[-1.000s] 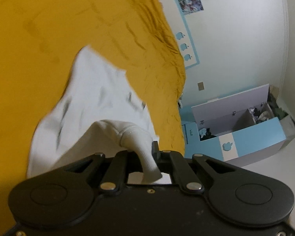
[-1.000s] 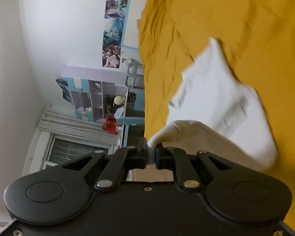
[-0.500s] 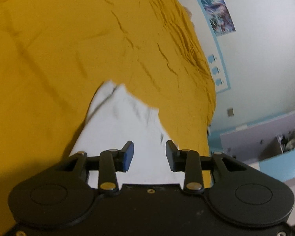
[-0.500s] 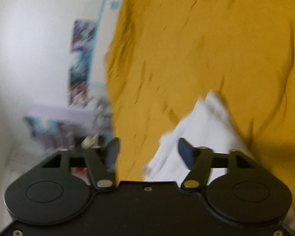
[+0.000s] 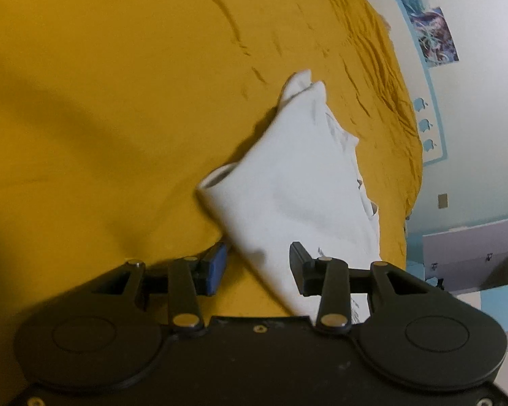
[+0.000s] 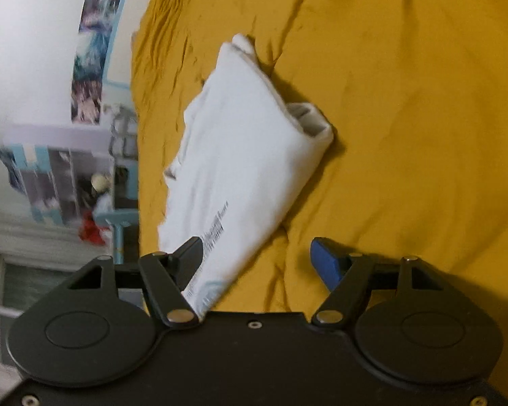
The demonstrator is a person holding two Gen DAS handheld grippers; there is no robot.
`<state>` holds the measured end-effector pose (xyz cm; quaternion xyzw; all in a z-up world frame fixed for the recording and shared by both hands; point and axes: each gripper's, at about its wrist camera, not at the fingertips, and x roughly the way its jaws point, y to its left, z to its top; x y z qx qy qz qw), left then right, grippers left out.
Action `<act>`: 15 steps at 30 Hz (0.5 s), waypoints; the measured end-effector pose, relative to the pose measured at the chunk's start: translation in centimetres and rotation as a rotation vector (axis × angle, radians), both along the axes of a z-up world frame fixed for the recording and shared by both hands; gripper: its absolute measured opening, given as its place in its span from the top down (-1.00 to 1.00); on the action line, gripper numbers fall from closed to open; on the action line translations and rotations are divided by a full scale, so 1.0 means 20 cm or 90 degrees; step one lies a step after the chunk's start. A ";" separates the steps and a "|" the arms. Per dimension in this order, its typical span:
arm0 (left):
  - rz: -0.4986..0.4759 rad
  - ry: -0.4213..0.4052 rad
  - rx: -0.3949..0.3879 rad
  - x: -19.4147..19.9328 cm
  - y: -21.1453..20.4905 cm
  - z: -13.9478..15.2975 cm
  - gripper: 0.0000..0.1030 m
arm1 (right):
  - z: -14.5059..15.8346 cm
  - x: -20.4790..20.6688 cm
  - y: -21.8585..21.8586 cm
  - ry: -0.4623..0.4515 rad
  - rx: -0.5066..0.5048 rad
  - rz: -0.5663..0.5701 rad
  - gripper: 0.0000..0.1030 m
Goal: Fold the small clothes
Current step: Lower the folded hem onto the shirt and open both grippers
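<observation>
Left wrist view: my left hand-held gripper (image 5: 257, 269) stands wide, jaws just been opening, pads pressing on nothing. White garment (image 5: 298, 189) lies folded on the yellow bedspread (image 5: 118, 84), running from between the fingers up toward 12–1 o'clock. Its near corner sits in the gap, closer to the finger at 3 o'clock (image 5: 299, 270); blue-padded finger at 9 o'clock (image 5: 216, 267) is just beside the cloth edge, can't tell if touching. Rolled open end of the fold at 10 o'clock of the garment, pointed tip at 12. Small dark print near the garment's right edge and low by the right finger, too blurred to read. Poster (image 5: 433, 34) on the wall at 1 o'clock, pale cabinet (image 5: 474, 257) at 3 o'clock.

Right wrist view: my right hand-held gripper (image 6: 259, 255) also wide, jaws just been opening, nothing gripped. Same white garment (image 6: 240, 155) lies on the bedspread (image 6: 406, 101) ahead, stretching from the 9 o'clock finger (image 6: 193, 250) up to 11–12 o'clock. Near corner passes by that finger; blue finger at 3 o'clock (image 6: 325, 258) is well apart from it, over bare bedspread. Printed label lines (image 6: 216, 226) on the cloth near the left finger, unreadable. Posters (image 6: 91, 50) and shelves (image 6: 61, 176) at 9–10 o'clock, blurred.
</observation>
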<state>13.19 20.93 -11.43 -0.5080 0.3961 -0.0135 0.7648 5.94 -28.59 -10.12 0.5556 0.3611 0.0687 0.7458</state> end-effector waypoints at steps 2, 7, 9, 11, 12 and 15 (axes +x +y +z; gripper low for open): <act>0.005 0.001 0.008 0.06 -0.01 -0.03 0.20 | -0.01 0.08 0.00 0.000 0.015 -0.020 -0.43; 0.045 -0.001 -0.001 0.14 -0.06 -0.07 0.19 | -0.05 0.17 0.04 0.016 0.017 -0.073 -0.43; 0.050 0.002 0.000 0.16 -0.06 -0.08 0.18 | -0.05 0.21 0.06 0.015 0.002 -0.083 -0.43; 0.056 0.000 -0.002 0.17 -0.06 -0.08 0.20 | -0.06 0.23 0.06 0.018 -0.016 -0.090 -0.28; 0.060 -0.005 -0.009 0.17 -0.06 -0.08 0.28 | -0.05 0.24 0.07 0.023 -0.030 -0.093 -0.16; 0.064 -0.003 -0.018 0.15 -0.04 -0.06 0.79 | -0.04 0.26 0.07 0.033 -0.066 -0.101 0.73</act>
